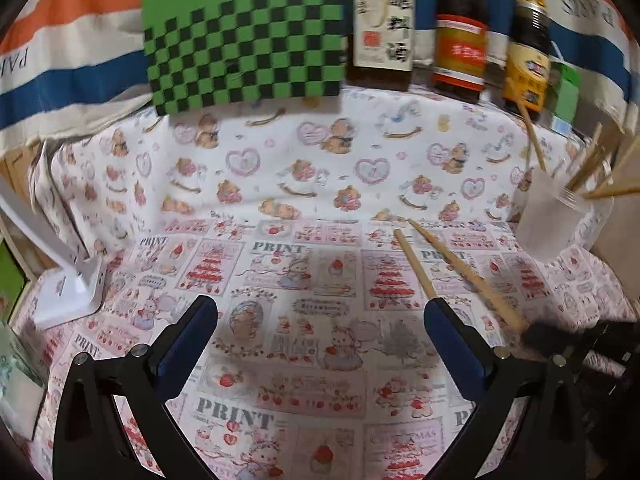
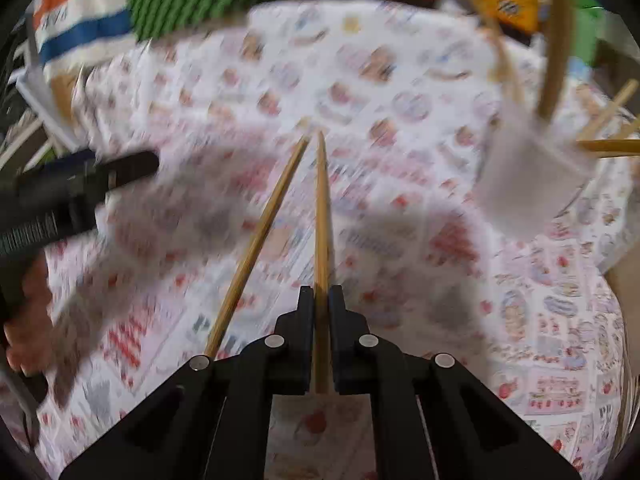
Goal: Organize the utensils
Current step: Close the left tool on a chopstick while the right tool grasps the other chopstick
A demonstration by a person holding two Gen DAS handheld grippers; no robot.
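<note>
On printed cotton cloth [image 1: 304, 280], right gripper [image 2: 321, 292] pinches a slender bamboo chopstick [image 2: 321, 216]; left gripper [image 1: 320, 312] gapes

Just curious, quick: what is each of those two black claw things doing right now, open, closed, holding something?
Left gripper: open, holding nothing.
Right gripper: closed on one thin wooden chopstick; the second wooden chopstick lies beside it, ungripped.
</note>
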